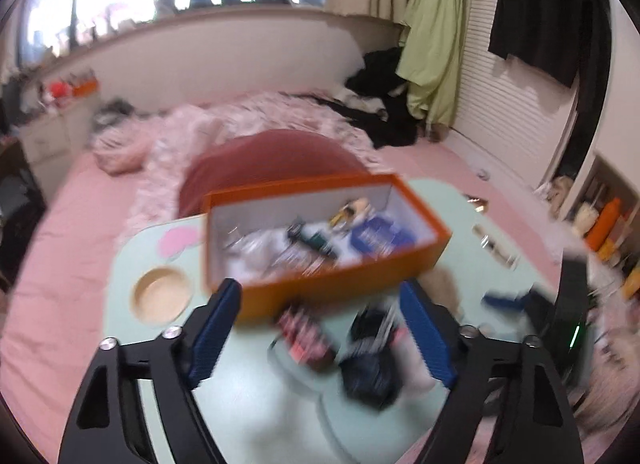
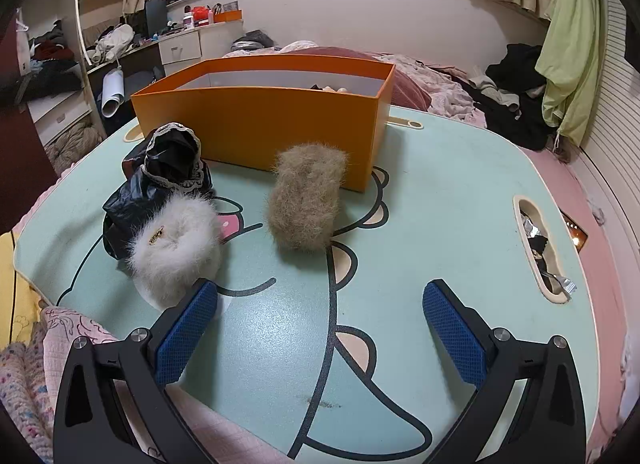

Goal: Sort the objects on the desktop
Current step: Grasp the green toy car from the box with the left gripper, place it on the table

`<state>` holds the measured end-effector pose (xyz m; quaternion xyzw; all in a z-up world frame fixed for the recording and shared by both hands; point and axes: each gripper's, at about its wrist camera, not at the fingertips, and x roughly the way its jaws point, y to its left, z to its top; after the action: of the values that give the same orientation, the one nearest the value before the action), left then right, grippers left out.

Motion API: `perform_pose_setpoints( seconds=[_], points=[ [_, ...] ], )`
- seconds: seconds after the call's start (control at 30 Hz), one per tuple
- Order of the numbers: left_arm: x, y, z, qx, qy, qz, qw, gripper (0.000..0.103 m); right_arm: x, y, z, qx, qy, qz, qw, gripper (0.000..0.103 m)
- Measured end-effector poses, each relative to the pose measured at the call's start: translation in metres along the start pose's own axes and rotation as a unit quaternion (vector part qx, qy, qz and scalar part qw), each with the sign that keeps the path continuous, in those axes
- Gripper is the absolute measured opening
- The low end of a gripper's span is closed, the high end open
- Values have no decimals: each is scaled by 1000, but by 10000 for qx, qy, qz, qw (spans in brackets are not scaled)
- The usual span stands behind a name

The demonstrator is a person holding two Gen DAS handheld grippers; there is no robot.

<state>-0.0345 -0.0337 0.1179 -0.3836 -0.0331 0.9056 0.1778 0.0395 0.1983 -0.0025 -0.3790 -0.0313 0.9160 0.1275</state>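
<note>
Orange box [image 2: 260,131] already holds several items; we still face white fluffy piece [image 2: 176,252], tan one [image 2: 306,199] ahead of right gripper [image 2: 320,328], wide open and empty. Left gripper [image 1: 320,328]: part-open, holding nothing.

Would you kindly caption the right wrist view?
Open right gripper over table, facing white fluffy item, tan fluffy item, orange box.

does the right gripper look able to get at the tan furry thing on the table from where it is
Probably yes. The right gripper is open with nothing between its jaws, and the tan furry piece lies ahead on bare table, apart from the white fluffy piece. The orange box stands just behind it.
</note>
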Motion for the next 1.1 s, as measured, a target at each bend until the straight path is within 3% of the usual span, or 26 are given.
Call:
perform_pose_setpoints(
  seconds=[0.07,0.2,0.27,0.4,0.57,0.7,0.8,0.87,0.97,1.1],
  points=[
    [35,10,24,-431,552,-233,9973,58,0,0,0,2,-1,-3,10000,102],
    [110,26,44,-1190,1598,-195,9797,34,0,0,0,4,-3,-7,10000,102],
    [134,32,44,-1476,1829,-115,9719,33,0,0,0,6,-6,-7,10000,102],
    [153,35,47,-1630,1864,37,9688,31,0,0,0,10,-4,-14,10000,102],
    [172,22,44,-1323,2304,549,9625,31,0,1,0,18,-6,-25,10000,103],
    [175,-2,44,-631,2150,1144,9678,28,1,1,1,23,-5,-28,10000,103],
    [171,-7,44,-355,1978,1283,9712,23,1,1,1,23,-4,-32,10000,103],
    [166,-3,43,-344,1897,1192,9740,22,1,1,1,26,-6,-32,10000,103],
    [154,8,42,-537,1691,765,9812,22,2,1,1,28,-4,-38,10000,103],
    [105,10,53,-687,930,198,9931,22,1,2,1,33,-4,-43,10000,103]
  ],
)
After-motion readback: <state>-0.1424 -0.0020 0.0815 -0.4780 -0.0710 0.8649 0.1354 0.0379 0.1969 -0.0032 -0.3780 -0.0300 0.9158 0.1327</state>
